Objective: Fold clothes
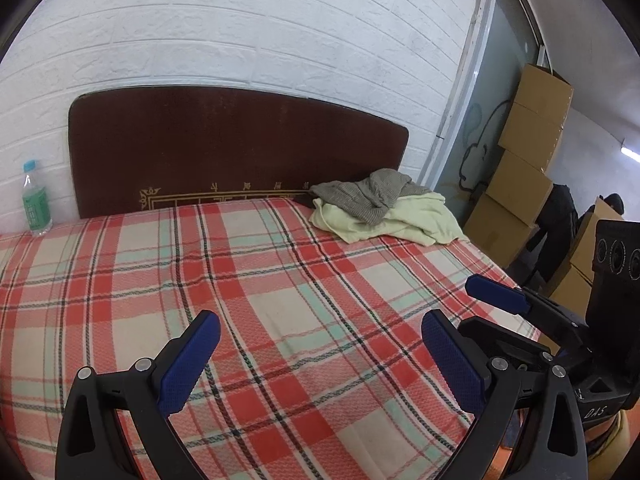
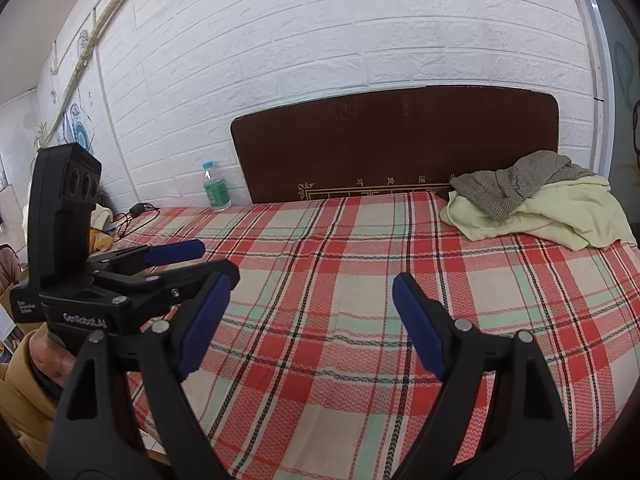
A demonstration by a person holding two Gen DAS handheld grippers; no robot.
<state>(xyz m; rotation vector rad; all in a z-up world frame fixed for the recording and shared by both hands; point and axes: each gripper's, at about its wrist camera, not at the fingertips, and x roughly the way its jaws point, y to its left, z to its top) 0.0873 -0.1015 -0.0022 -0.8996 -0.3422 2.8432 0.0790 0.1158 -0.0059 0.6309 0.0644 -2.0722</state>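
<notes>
1. Stretching away ahead of both grippers lay the red, cream and mint plaid woven bedspread [image 1: 248, 280], flat over the bed, with bare cloth directly under and between the fingers.
2. Beyond it, far ahead, stood the dark brown headboard with gold line ornament [image 2: 400, 144] against the white brick-pattern wall [image 1: 260, 28].
3. Ahead and to the right of both grippers, hard by the headboard's right end, sat the clothes: a pale yellow soft garment [image 1: 392, 220] lying crumpled, and a grey ribbed knit garment [image 2: 516, 184] bunched on top of it. Neither showed a neat fold.
4. The left gripper [image 1: 320, 360] hovered low over the bedspread with its blue-padded jaws spread wide and nothing between them.
5. The right gripper [image 2: 312, 320] sat just to the right of the left one, likewise spread wide and empty, well short of the heap.
6. Far ahead and to the left stood a clear plastic bottle with green label and pale blue cap [image 2: 216, 188], clear of the work.
7. Judged from this, the step in hand was reaching for a garment; the next move called for carrying a gripper forward and right to the grey knit, pinching an edge, and drawing it onto the bare plaid to spread.
</notes>
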